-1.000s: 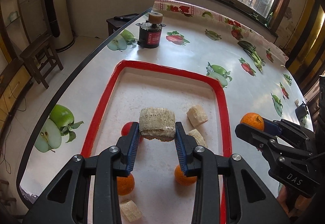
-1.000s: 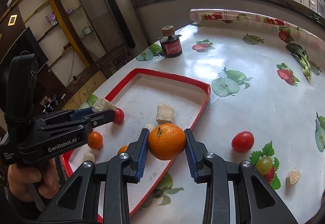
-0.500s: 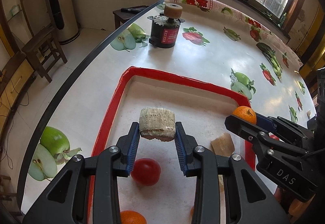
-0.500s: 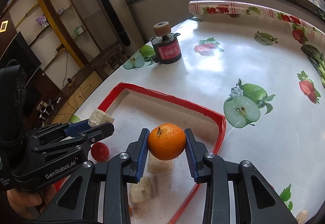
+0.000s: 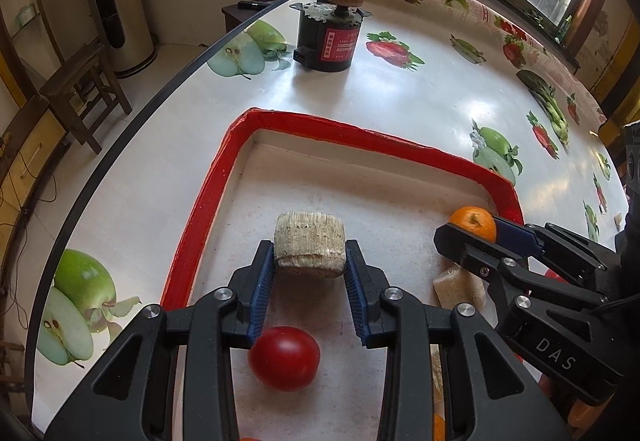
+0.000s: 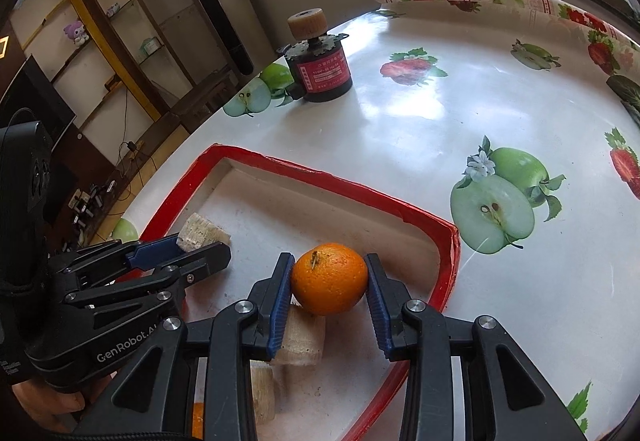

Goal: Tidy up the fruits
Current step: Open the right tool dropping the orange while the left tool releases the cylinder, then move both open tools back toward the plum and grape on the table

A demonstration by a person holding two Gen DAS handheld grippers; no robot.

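Observation:
My left gripper [image 5: 310, 259] is shut on a pale ridged chunk [image 5: 310, 241] and holds it low over the far left part of the red-rimmed tray [image 5: 216, 201]. A red tomato [image 5: 284, 357] lies on the tray floor beneath its fingers. My right gripper [image 6: 329, 273] hangs over the tray's far right corner with an orange [image 6: 328, 279] between its blue pads. Its jaws are opening, and both pads still touch the orange. From the right wrist, the left gripper [image 6: 200, 245] and its chunk [image 6: 200, 231] show at the left. From the left wrist, the right gripper [image 5: 472, 235] and orange [image 5: 472, 221] show at the right.
More pale chunks [image 6: 300, 337] lie in the tray under the right gripper, one also seen as a chunk [image 5: 460, 287] from the left wrist. A small orange [image 6: 197, 421] sits lower down. A black motor [image 5: 328, 37] stands on the fruit-print tablecloth beyond the tray. The table edge curves along the left.
Both grippers have moved forward and down toward the tray's far end, each with its load. The tomato now lies under the left fingers.

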